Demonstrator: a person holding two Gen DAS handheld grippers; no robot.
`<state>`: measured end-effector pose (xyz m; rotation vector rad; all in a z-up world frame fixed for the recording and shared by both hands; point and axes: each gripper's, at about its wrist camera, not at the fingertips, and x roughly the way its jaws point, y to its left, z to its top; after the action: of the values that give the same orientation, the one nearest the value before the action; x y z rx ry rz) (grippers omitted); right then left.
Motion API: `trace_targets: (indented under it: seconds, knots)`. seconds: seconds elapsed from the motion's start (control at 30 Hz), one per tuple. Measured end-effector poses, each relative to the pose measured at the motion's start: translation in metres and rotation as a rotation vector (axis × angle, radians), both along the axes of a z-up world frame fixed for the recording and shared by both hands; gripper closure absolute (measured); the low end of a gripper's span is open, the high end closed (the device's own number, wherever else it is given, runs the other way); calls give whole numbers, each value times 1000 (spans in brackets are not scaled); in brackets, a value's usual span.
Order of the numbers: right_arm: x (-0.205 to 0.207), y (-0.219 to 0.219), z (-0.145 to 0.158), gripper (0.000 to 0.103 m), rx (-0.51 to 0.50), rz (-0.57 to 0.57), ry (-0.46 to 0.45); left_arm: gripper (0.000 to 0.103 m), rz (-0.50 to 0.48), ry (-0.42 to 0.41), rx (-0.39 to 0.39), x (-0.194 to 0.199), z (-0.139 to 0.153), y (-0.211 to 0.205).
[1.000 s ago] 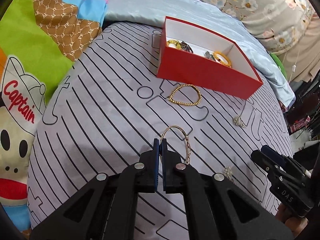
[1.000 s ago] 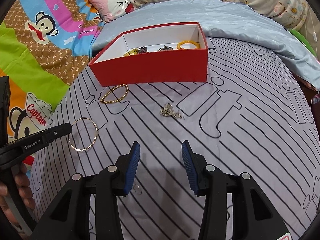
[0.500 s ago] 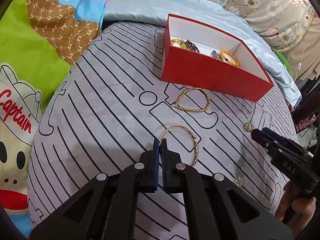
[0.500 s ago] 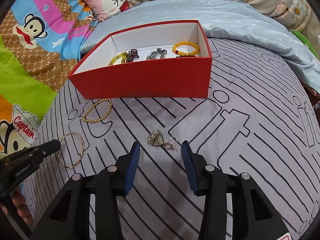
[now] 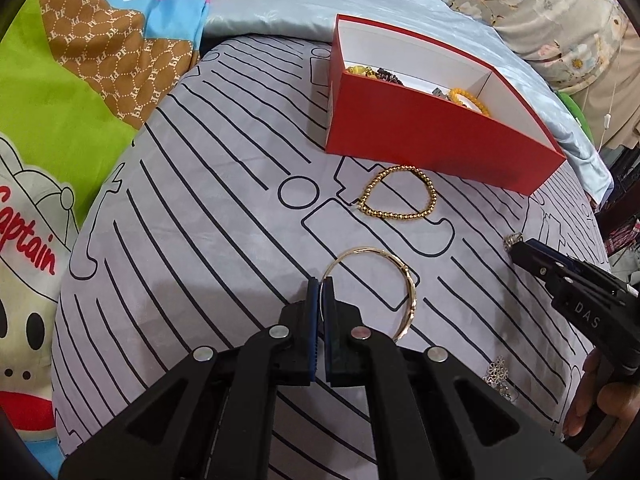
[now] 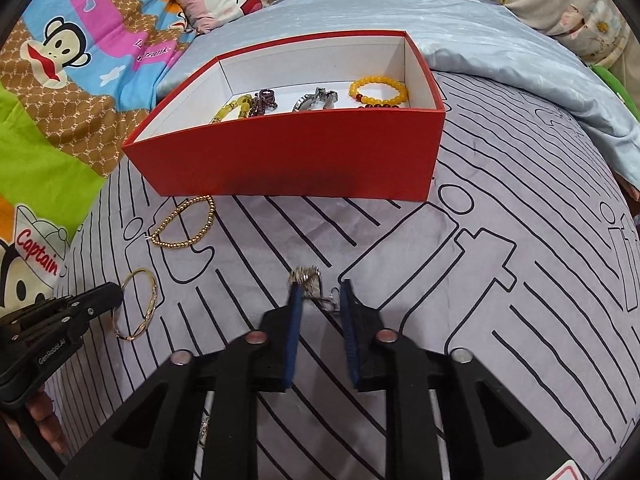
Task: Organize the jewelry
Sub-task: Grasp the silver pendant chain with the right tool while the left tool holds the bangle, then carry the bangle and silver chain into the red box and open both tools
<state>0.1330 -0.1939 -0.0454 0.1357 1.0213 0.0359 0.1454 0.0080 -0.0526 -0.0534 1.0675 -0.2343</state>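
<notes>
**Now both hands reach for small, light metal**

Clearly the thin gold bangle (image 5: 374, 288) is stiff, light and slick; the left hand-held gripper (image 5: 321, 285) is pressed together on its rim, a sound hold, well short of the red box (image 6: 288, 168) on the bed. The right hand-held gripper (image 6: 319, 294) stands spread around the silver earring (image 6: 307, 276), also short of the box. That piece looks tiny and loose-jointed; I'd pinch its bulky cluster, not the hook. A beaded gold bracelet (image 6: 186, 224) lies just beside the box's front wall.
</notes>
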Motion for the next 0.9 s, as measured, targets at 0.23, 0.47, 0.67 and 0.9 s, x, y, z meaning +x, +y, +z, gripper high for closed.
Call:
trace_targets:
  seconds: [0.23,0.47,0.67,0.9]
  knots:
    - [-7,0,4,97,22,-1,-4,102,-20,-7,-26,-2,4,-1]
    - [-20,2,19,97,43,-1,-35,102,-41,-28,-60,-8,20,-3]
    - [-32,3,42,97,50,1,-81,102,-62,-63,-79,-16,40,-7]
    - [-37,2,75,97,40,9,-150,102,-78,-108,-108,-16,69,-11]
